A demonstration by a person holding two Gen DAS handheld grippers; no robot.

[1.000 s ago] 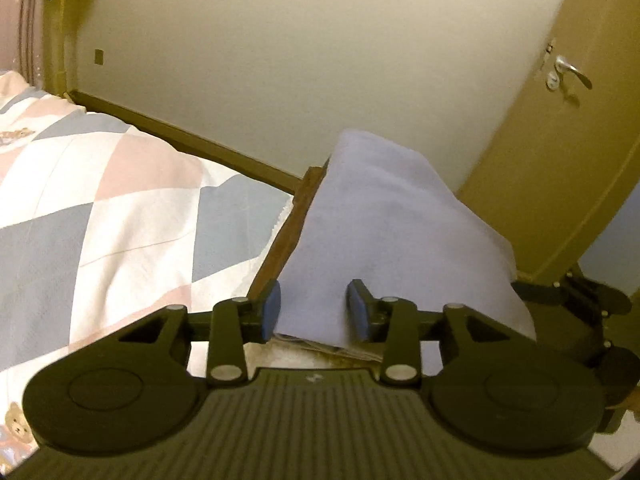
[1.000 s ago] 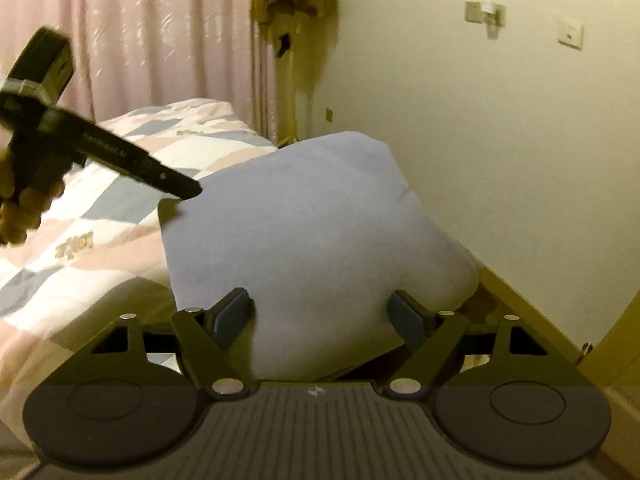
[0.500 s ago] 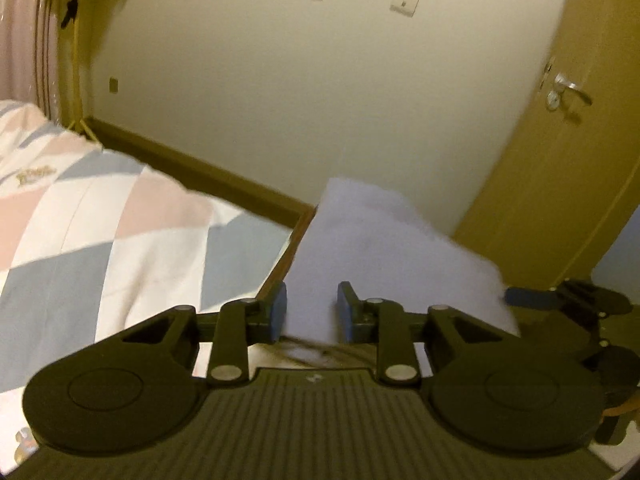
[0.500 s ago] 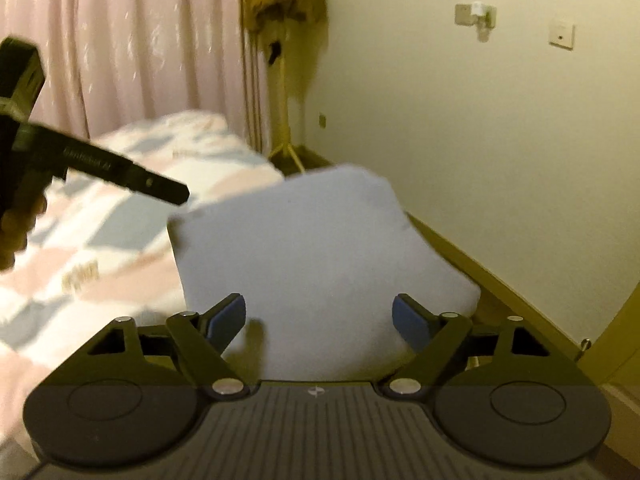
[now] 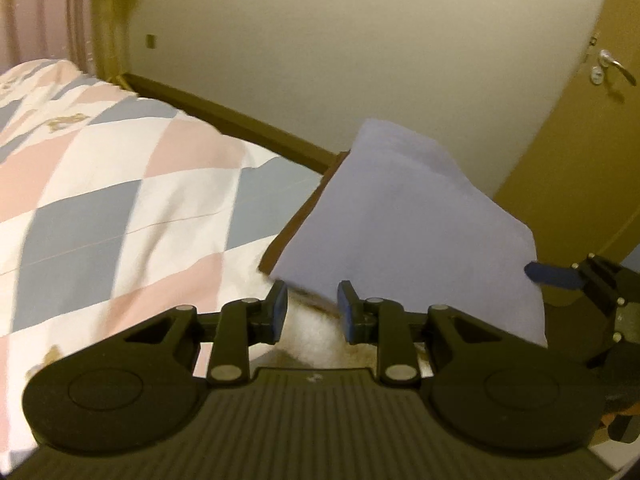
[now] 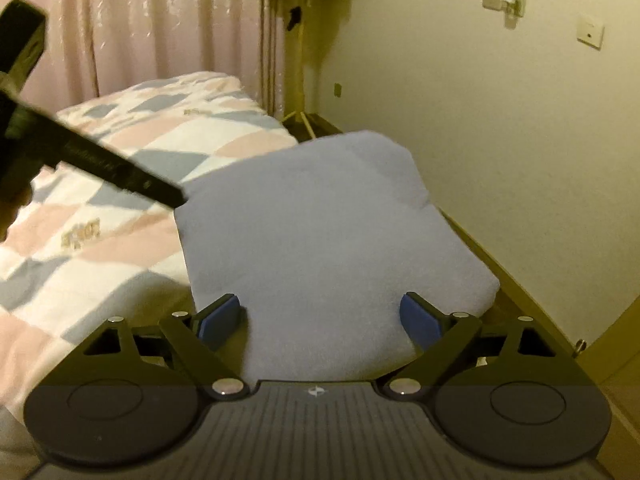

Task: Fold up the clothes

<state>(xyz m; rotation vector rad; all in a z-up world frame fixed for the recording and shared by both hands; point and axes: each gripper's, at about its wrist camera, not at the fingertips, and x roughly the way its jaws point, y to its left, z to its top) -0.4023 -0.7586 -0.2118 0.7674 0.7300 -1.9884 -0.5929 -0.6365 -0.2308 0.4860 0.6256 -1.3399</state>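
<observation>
Bed (image 5: 304, 216) with a dark wooden frame. Pink, grey and white diamond-check duvet (image 5: 120, 200) is spread right over it.

One folded lavender-grey cloth (image 6: 332, 236) lies at the foot of one bed, whose single quilt (image 5: 120, 200) is patterned in pink, grey and white diamonds. Two handheld grippers are in view — the left gripper (image 5: 311, 307) and the right gripper (image 6: 320, 316) — each with two blue-padded fingers. One door (image 5: 580, 128) carries one lever handle (image 5: 616, 66); three wall plates (image 6: 590, 32) are visible — and one pink curtain (image 6: 140, 28).
</observation>
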